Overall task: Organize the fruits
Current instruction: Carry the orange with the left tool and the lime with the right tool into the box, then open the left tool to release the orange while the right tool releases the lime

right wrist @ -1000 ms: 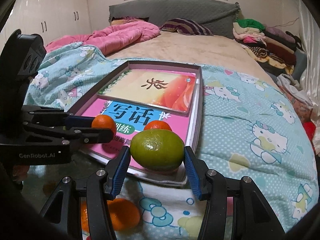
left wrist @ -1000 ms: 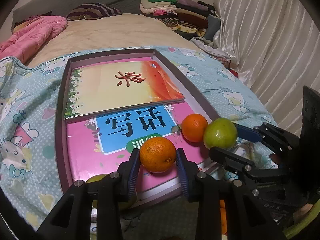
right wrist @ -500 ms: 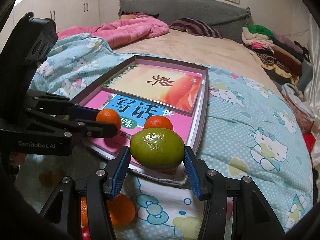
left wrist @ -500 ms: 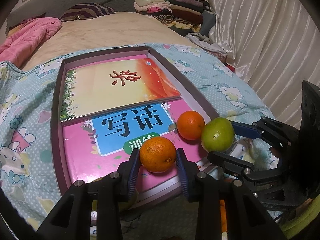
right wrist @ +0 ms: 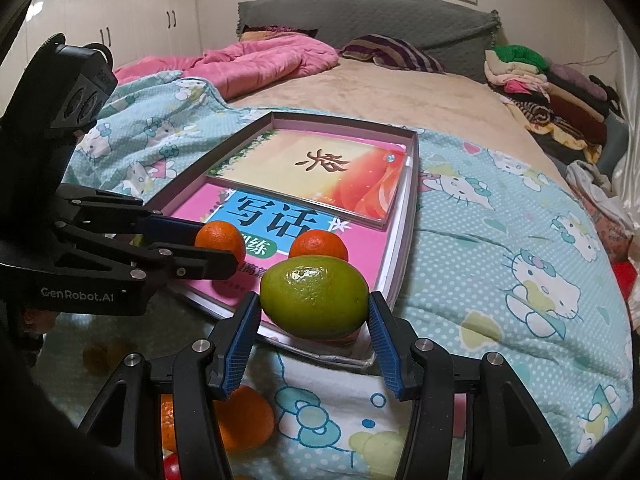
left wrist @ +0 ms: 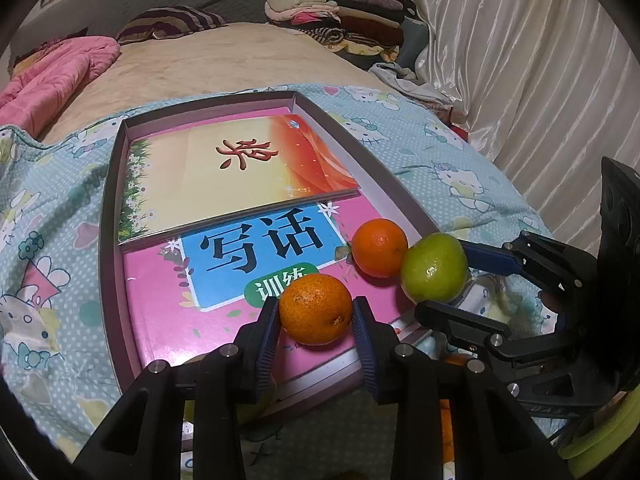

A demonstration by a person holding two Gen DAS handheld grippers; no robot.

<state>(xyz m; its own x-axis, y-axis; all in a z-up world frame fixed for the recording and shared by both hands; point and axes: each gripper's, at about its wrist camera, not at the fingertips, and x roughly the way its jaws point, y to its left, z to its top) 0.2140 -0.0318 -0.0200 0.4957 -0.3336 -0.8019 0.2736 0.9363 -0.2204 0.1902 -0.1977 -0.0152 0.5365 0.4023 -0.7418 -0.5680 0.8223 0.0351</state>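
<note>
Fruits gathered at the near end of a shallow box (left wrist: 114, 240) on the bed: textured orange (left wrist: 316, 308) clamped between the blue pads of the left claw (left wrist: 316, 322), over the pink book (left wrist: 168, 312) close to the near rim; green citrus (right wrist: 314, 298) gripped across its width by the right claw (right wrist: 314, 320), at the near right corner of the box, directly over the rim. Smooth orange (left wrist: 380, 246) free on the pink book, between the two held fruits and the box's right wall, touching or nearly touching the green citrus (left wrist: 434, 270).

Far half of the box occupied by a yellow-and-orange book (left wrist: 240, 176) stacked on the pink one; bare pink cover open to the left of the textured orange. Patterned blue quilt (right wrist: 500, 240) wide and unoccupied to the right of the box; curtain (left wrist: 540, 80) beyond the bed's edge.

Shown only in the right wrist view: more fruit below the claw, off the bed's near edge, including an orange one (right wrist: 248, 416) and a bit of red (right wrist: 172, 466); also cupboards and the left claw (right wrist: 222, 254) side-on. Shown only in the left wrist view: full left wall of the box.
</note>
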